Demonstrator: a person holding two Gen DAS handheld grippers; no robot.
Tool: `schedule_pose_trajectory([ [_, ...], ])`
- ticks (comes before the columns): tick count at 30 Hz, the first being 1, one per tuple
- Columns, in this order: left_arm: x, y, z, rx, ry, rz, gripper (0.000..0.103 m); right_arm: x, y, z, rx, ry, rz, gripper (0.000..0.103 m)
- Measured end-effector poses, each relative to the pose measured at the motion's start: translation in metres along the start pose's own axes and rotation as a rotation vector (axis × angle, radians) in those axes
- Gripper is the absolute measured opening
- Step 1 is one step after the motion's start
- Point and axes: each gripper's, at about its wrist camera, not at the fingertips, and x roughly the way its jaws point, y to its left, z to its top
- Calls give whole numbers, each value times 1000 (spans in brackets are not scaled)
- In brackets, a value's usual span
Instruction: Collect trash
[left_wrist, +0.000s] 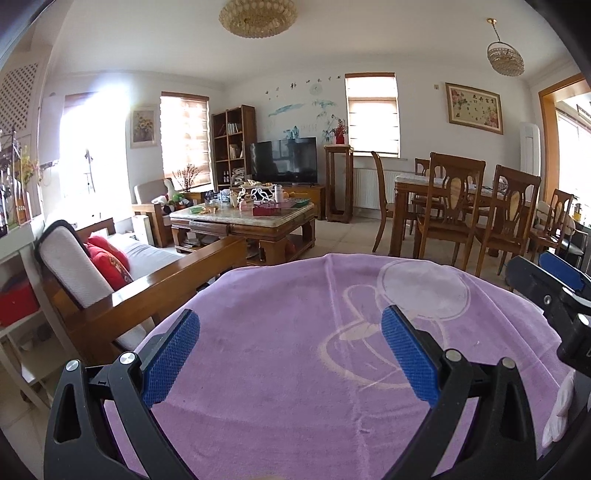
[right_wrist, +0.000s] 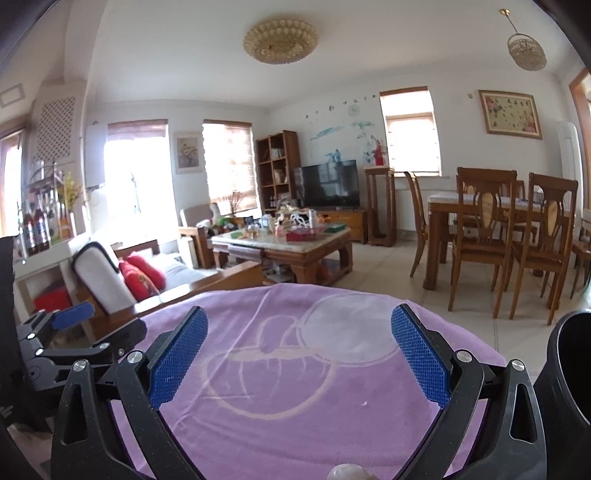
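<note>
Purple terry cloth, textured blue gripper pads

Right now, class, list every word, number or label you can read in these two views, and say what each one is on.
None can be read with certainty.
Framed flower picture: characters and what look like clock numbers, too blurred to quote.
Wall painting above the television: faint marks, unreadable.
Bottles on the left shelf: labels too blurred.
Purple cloth: a drawn outline only, no text.
</note>
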Motion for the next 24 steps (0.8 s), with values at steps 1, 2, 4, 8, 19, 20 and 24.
schedule_pose_trajectory([
  [1,0,0,0,-1,0,1,98,-1,-2,0,11,1,2,98],
  [2,0,0,-1,-1,0,1,98,-1,-3,0,20,1,3,98],
  [4,0,1,0,2,-2,2,98,-1,-7,0,37,4,6,98],
  [8,0,1,0,-1,3,-1,98,0,-14,1,61,11,7,98],
  [19,2,4,2,5,3,-14,98,-1,-18,2,71,13,7,98],
  [20,2,4,2,5,2,-16,98,-1,-17,2,72,13,6,98],
  [24,3,5,1,7,1,-18,98,-1,-18,2,72,13,6,98],
])
